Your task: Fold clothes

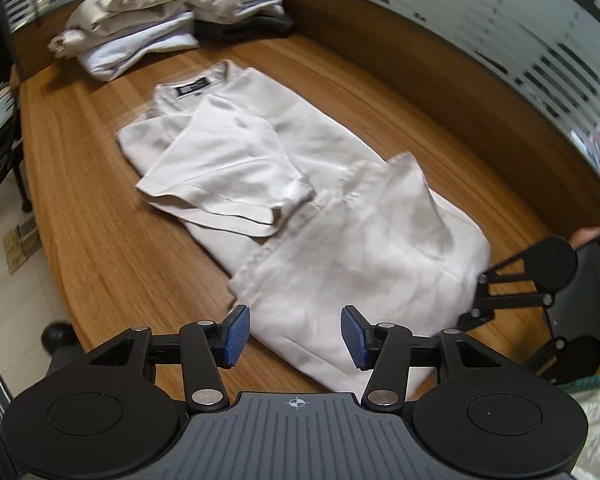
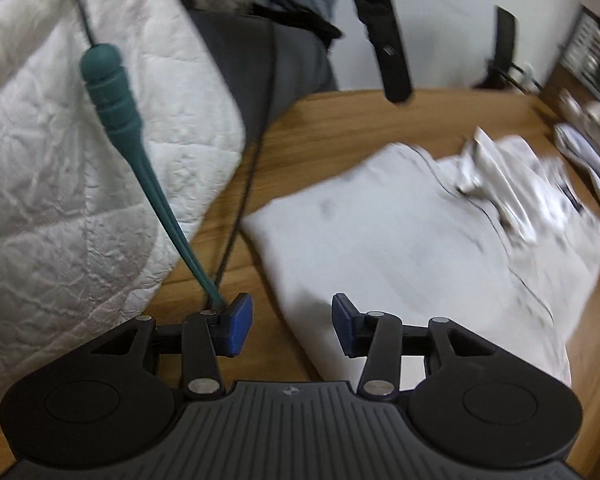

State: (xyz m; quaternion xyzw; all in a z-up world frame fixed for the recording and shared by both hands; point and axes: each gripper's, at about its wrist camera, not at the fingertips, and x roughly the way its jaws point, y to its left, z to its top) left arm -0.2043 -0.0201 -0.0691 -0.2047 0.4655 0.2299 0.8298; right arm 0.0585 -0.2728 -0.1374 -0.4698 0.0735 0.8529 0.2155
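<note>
The white T-shirt [image 1: 300,184] lies flat on the wooden tabletop [image 1: 100,208], sleeves already turned in over the body; its long axis runs from the collar with the dark label [image 1: 194,89] at the far end to the hem end just ahead of the left gripper [image 1: 295,337]; that gripper's blue fingers [image 1: 235,336] stand apart with nothing between them, poised above the near hem corner. In the right wrist view the right gripper [image 2: 292,330] also has its fingers parted and empty, above the shirt's near edge, and the garment stretches away to the upper right, blurred. Both hands sit at the hem end, so the coming fold likely carries the hem away toward the collar; the left looks slightly nearer the cloth. A stack of folded clothes [image 1: 168,16] waits at the far side.
</note>
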